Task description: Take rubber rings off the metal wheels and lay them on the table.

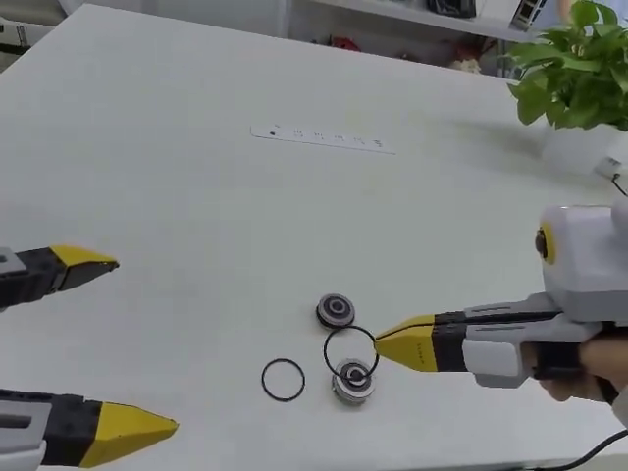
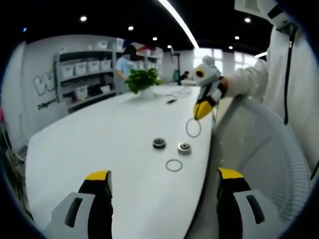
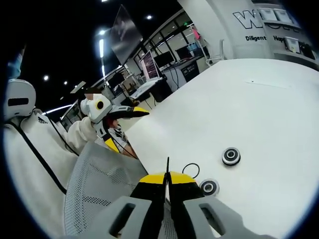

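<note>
**Right gripper** (image 1: 383,343): the jaws are fully closed and pinch a thin black rubber ring (image 1: 326,351) at one point on its band. The ring hangs ahead of the closed tips, clear of the white table (image 1: 196,177). In the right gripper view it stands edge-on, its plane in line with the seam between the jaws.

A small silver metal wheel (image 1: 353,381) sits beneath the hanging ring, or nearly so. A second, darker-rimmed metal wheel (image 1: 337,310) lies just beside the tips. A loose black rubber ring (image 1: 263,380) lies flat farther ahead of the tips, past the silver wheel.

**Left gripper** (image 1: 147,343): the jaws are wide apart and hold nothing — well apart from both wheels. The right gripper is the nearer one.

**Next move, by judgement:** lower the ring and release it over bare table, to one side of the silver wheel, so it does not drape on the wheel. Whether the darker wheel carries a ring cannot be told from these views.
</note>
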